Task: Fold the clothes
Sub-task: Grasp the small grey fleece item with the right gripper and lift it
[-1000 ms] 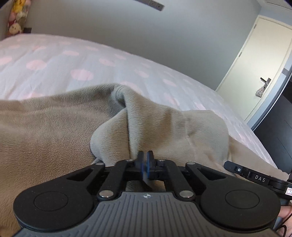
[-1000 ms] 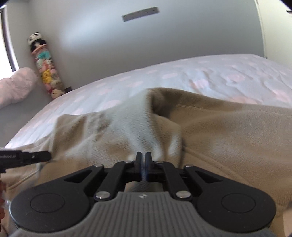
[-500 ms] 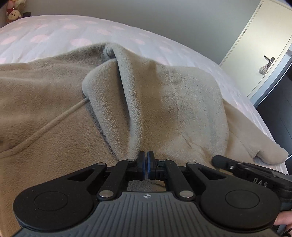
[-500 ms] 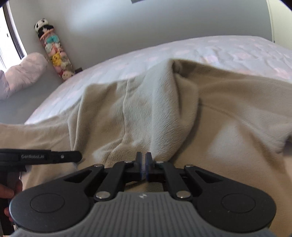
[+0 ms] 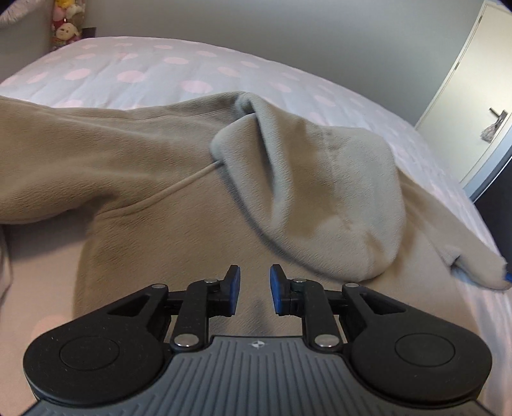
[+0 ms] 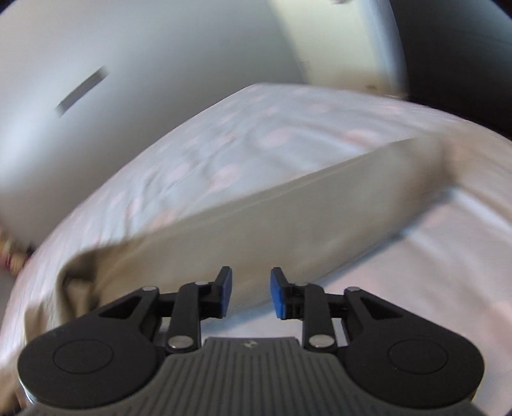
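Observation:
A beige fleece hoodie [image 5: 134, 166] lies spread on the bed, its grey-lined hood [image 5: 320, 192] folded down over the back. My left gripper [image 5: 254, 294] hovers just above the fabric below the hood; its jaws are opening and nothing is between them. In the blurred right wrist view a long beige part of the hoodie [image 6: 288, 217], perhaps a sleeve, stretches across the sheet. My right gripper [image 6: 248, 296] sits over its near edge, jaws opening, with nothing gripped.
The bed sheet [image 5: 166, 70] is white with pink dots. Soft toys [image 5: 65, 25] stand at the far left corner by the wall. A white door [image 5: 480, 89] with a handle is at the right, past the bed's edge.
Both grippers have let go of the hood fabric and their jaws have parted. The left one pulled back a little. The right one swung away sideways and now faces the sleeve and sheet.

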Tool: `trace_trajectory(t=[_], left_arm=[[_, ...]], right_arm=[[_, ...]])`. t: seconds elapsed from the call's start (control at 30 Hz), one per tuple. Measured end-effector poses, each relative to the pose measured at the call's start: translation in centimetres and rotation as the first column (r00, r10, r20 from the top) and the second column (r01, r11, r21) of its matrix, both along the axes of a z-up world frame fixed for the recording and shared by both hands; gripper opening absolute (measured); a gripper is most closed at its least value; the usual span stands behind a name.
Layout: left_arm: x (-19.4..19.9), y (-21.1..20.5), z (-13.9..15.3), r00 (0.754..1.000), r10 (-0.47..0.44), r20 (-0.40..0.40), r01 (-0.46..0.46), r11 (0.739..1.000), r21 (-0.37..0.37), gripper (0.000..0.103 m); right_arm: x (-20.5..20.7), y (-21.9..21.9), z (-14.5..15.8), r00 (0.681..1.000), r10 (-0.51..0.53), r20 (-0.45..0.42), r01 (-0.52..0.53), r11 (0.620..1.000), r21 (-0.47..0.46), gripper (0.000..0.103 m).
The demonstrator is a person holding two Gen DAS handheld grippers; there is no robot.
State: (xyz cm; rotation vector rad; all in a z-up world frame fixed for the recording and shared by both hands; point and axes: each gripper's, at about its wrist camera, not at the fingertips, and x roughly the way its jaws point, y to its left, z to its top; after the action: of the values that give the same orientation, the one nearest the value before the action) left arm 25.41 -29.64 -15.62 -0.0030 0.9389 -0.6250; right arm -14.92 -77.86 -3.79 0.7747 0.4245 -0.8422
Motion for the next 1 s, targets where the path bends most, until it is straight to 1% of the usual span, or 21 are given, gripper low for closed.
trace_trajectory(t=[0.07, 0.13, 0.17, 0.2, 0.23, 0.27, 0.37, 0.53, 0.57, 0.6, 0.63, 0.67, 0.7, 0.73, 0.8, 0.9, 1.0], left_arm=[[-0.2, 0.0, 0.2, 1.0, 0.009, 0.008, -0.009, 1.0, 0.01, 0.017], [-0.5, 0.1, 0.5, 0.999, 0.031, 0.017, -0.031, 0.999, 0.007, 0.017], [-0.6, 0.1, 0.7, 0.999, 0.043, 0.018, -0.043, 0.999, 0.002, 0.017], [-0.7, 0.0, 0.8, 0.998, 0.055, 0.019, -0.055, 0.999, -0.004, 0.017], [-0.8, -0.1, 1.0, 0.998, 0.066, 0.018, -0.066, 0.998, -0.01, 0.017], [-0.8, -0.2, 1.0, 0.997, 0.075, 0.016, -0.075, 0.997, -0.012, 0.018], [-1.1, -0.8, 0.9, 0.997, 0.081, 0.018, -0.082, 0.997, 0.011, 0.018], [-1.0, -1.5, 0.0, 0.996, 0.09, 0.007, -0.09, 0.994, 0.055, 0.018], [-1.0, -1.5, -0.2, 0.996, 0.094, 0.004, -0.094, 0.994, 0.06, 0.018], [-1.0, -1.6, -0.4, 0.995, 0.097, 0.001, -0.097, 0.993, 0.062, 0.018], [-1.0, -1.8, -0.5, 0.995, 0.101, -0.003, -0.1, 0.993, 0.064, 0.018], [-0.9, -1.9, -0.7, 0.995, 0.104, -0.006, -0.103, 0.992, 0.067, 0.018], [-0.9, -2.0, -0.7, 0.994, 0.106, -0.009, -0.105, 0.992, 0.07, 0.018], [-0.9, -2.1, -0.8, 0.994, 0.105, -0.009, -0.104, 0.992, 0.071, 0.018], [-0.9, -2.3, -0.6, 0.995, 0.096, 0.001, -0.096, 0.992, 0.079, 0.018], [-1.1, -2.0, -0.1, 0.996, 0.091, 0.009, -0.091, 0.992, 0.082, 0.018], [-1.2, -0.9, 0.5, 0.995, 0.095, 0.017, -0.096, 0.992, 0.081, 0.018]], right_arm=[[-3.6, -3.8, 0.0, 0.993, -0.114, 0.041, 0.113, 0.993, 0.039, 0.043], [-6.1, -7.0, -0.6, 0.975, -0.21, 0.066, 0.204, 0.975, 0.091, 0.045], [-7.1, -8.3, -1.2, 0.965, -0.252, 0.076, 0.242, 0.963, 0.119, 0.05], [-8.0, -9.4, -1.8, 0.953, -0.292, 0.084, 0.278, 0.949, 0.148, 0.059], [-8.7, -10.3, -2.6, 0.943, -0.32, 0.094, 0.301, 0.938, 0.171, 0.062], [-9.2, -11.1, -3.4, 0.932, -0.347, 0.102, 0.323, 0.926, 0.194, 0.062], [-10.0, -13.1, -5.6, 0.912, -0.394, 0.117, 0.359, 0.901, 0.243, 0.062], [-10.5, -15.5, -8.0, 0.886, -0.435, 0.163, 0.376, 0.878, 0.295, 0.062], [-10.7, -15.9, -8.4, 0.883, -0.439, 0.166, 0.377, 0.874, 0.307, 0.06], [-10.7, -16.0, -8.9, 0.887, -0.435, 0.155, 0.373, 0.873, 0.313, 0.056], [-10.7, -16.0, -9.1, 0.892, -0.426, 0.151, 0.37, 0.88, 0.299, 0.054], [-10.7, -16.0, -9.3, 0.897, -0.418, 0.147, 0.366, 0.886, 0.285, 0.049], [-10.7, -15.9, -9.5, 0.902, -0.409, 0.141, 0.362, 0.892, 0.269, 0.04], [-10.4, -15.8, -9.4, 0.91, -0.397, 0.122, 0.36, 0.9, 0.245, 0.038], [-9.6, -15.6, -8.8, 0.924, -0.373, 0.078, 0.353, 0.915, 0.193, 0.031], [-7.8, -15.2, -6.6, 0.941, -0.338, -0.005, 0.337, 0.936, 0.105, 0.026], [-6.4, -14.8, -3.5, 0.949, -0.315, -0.015, 0.315, 0.948, 0.046, 0.026]])
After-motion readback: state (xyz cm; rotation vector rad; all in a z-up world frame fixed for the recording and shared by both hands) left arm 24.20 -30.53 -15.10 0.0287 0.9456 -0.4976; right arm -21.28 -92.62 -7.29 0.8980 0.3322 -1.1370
